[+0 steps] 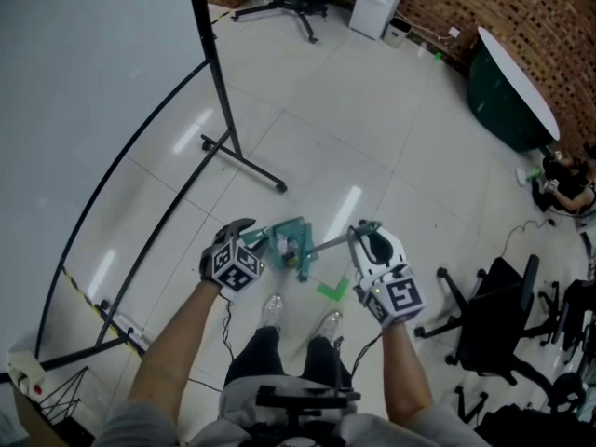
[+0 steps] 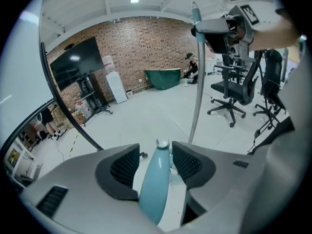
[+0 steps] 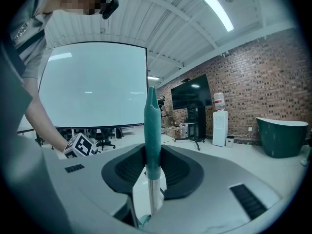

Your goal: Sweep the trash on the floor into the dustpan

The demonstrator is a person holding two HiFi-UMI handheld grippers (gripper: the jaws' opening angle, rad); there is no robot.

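On a glossy white tiled floor point(image 1: 372, 147) in a brick-walled studio, a teal dustpan point(image 1: 296, 238) is sitting just ahead of the person's shoes point(image 1: 272, 311). A green scrap point(image 1: 332, 291) is lying on the tiles just beside it, toward the person's right foot; whether it is loose trash or a stuck-down marker is not showing clearly.

The dustpan handle point(image 2: 157, 179) is standing between the jaws of the left gripper point(image 1: 260, 244), but the pads are sitting slack beside it rather than pinching, with slivers of floor showing on either side. The right gripper point(image 1: 360, 238) is clenching the broom handle point(image 3: 152, 126), and the pole is slanting down toward the pan, where the broom's head is proving hard to pick out.

Sweeping well from here is likely calling for a firm close on the dustpan handle first, so the lip is pressing flat on the slick tiles and not skidding or tipping. The broom then wants placing on the scrap's far side from the pan, and working in short, low strokes toward the mouth.

A black screen stand point(image 1: 228, 128) is spreading its feet at left and an office chair point(image 1: 494, 319) is standing at right, both well apart from the work.
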